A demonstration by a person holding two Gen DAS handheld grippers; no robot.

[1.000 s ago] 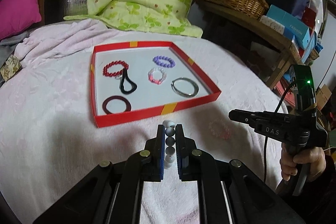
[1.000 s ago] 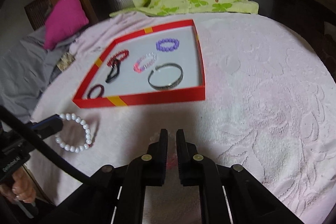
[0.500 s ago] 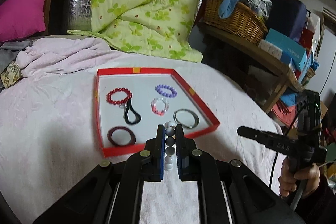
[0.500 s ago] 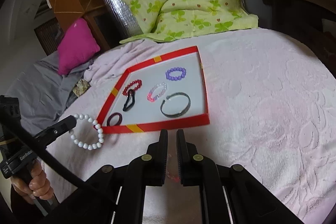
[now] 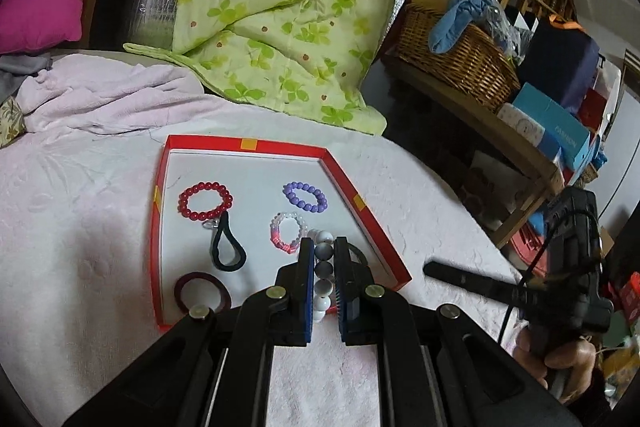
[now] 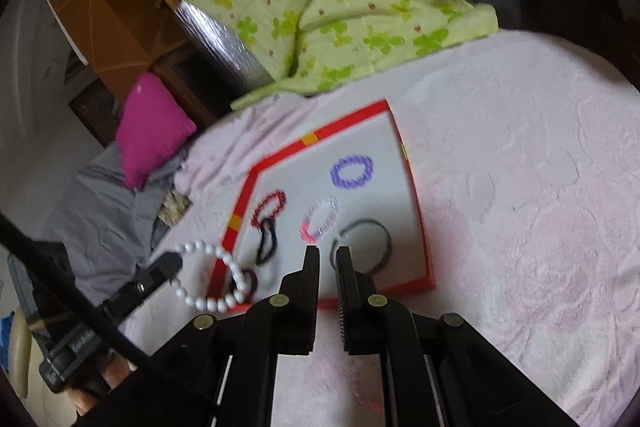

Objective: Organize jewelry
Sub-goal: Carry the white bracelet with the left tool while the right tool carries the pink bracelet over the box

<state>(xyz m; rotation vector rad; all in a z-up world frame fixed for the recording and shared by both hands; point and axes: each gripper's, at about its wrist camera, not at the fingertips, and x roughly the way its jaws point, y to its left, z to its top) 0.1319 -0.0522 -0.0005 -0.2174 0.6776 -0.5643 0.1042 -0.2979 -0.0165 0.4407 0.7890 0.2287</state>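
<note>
My left gripper [image 5: 323, 247] is shut on a white bead bracelet [image 5: 323, 269] and holds it over the near edge of the red tray [image 5: 384, 243]. In the right wrist view the bracelet [image 6: 212, 277] hangs from the left gripper [image 6: 174, 261] above the tray's near left corner [image 6: 230, 239]. The tray holds a red bead bracelet [image 5: 205, 201], a purple one [image 5: 305, 196], a pink-and-clear one [image 5: 289, 231], a black loop [image 5: 226, 247], a dark ring [image 5: 202, 291] and a metal bangle [image 6: 368, 243]. My right gripper [image 6: 328, 253] is shut and empty, and also shows in the left wrist view [image 5: 436, 271].
The tray lies on a pink bedspread [image 5: 72, 227]. A green floral quilt [image 5: 280, 7] and a magenta pillow [image 5: 44, 3] lie behind. A wicker basket [image 5: 456, 59] and boxes [image 5: 552, 123] stand on a wooden shelf at the right.
My left gripper has carried the white bracelet forward, from in front of the tray to over its near edge. My right gripper has risen and moved toward the tray, still shut.
</note>
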